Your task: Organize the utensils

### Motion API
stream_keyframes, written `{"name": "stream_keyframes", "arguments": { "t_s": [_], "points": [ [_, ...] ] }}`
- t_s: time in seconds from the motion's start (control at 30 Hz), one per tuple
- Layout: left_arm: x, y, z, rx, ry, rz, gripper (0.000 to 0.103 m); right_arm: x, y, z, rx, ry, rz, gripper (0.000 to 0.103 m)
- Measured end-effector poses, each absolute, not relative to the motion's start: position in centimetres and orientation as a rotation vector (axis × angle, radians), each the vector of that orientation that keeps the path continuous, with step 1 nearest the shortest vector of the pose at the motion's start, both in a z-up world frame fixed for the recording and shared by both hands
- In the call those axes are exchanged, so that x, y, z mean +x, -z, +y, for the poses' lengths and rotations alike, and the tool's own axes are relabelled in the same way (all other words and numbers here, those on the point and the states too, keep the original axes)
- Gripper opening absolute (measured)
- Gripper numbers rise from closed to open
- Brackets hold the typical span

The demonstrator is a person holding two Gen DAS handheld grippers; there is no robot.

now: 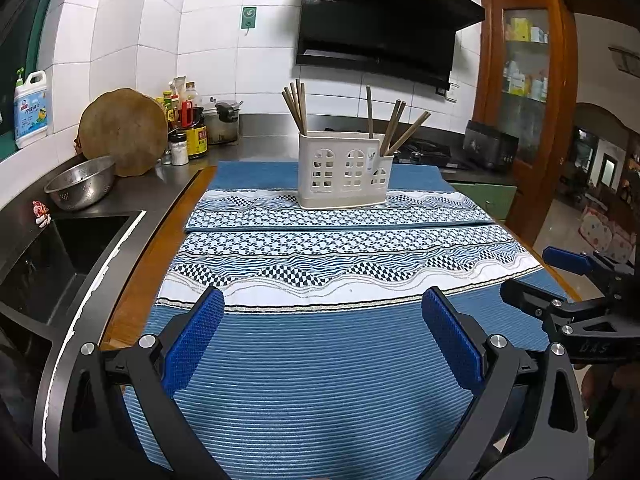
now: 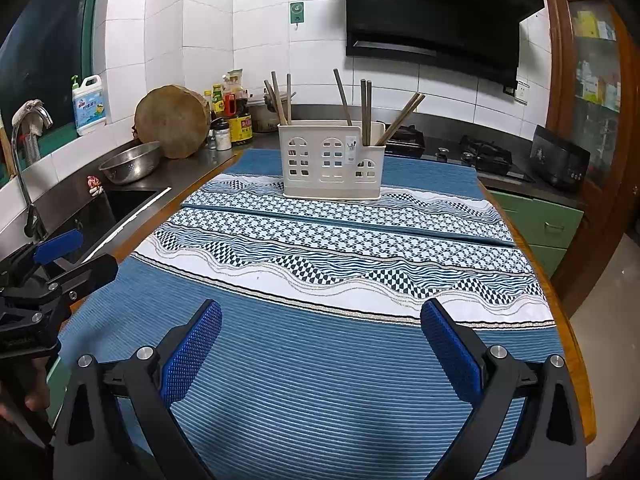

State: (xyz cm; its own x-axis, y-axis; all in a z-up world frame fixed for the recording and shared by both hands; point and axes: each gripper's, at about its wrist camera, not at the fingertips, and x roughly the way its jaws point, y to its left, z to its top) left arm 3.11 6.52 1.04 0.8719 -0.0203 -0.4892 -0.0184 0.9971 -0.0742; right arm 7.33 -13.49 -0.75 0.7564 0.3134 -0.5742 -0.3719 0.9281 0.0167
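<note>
A cream utensil holder [image 1: 343, 175] [image 2: 332, 160] with arched window cut-outs stands upright on the far blue patterned mat. Several brown chopsticks [image 1: 297, 105] [image 2: 280, 98] stick out of its left section, and more chopsticks [image 1: 394, 128] [image 2: 366, 106] lean out of the middle and right sections. My left gripper [image 1: 322, 300] hovers open over the near mat, nothing between its blue pads. My right gripper [image 2: 320, 312] is likewise open and empty over the near mat. Each gripper shows at the edge of the other's view: the right gripper [image 1: 560, 280], the left gripper [image 2: 60, 264].
Two blue mats [image 1: 320, 360] cover a wooden table. Left of it lie a dark sink [image 1: 52, 252], a steel colander [image 1: 82, 182], a round chopping block [image 1: 122, 132] and sauce bottles [image 1: 188, 128]. A gas hob [image 2: 476, 156] and range hood [image 2: 436, 20] sit behind.
</note>
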Motion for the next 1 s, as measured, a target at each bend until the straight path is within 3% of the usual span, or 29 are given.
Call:
{"name": "stream_keyframes", "arguments": {
  "t_s": [1.0],
  "points": [
    [3.01, -1.06, 6.47, -0.092, 0.008, 0.5, 0.098, 7.43, 0.92, -13.87, -0.1, -0.373, 0.608, 0.096]
  ]
}}
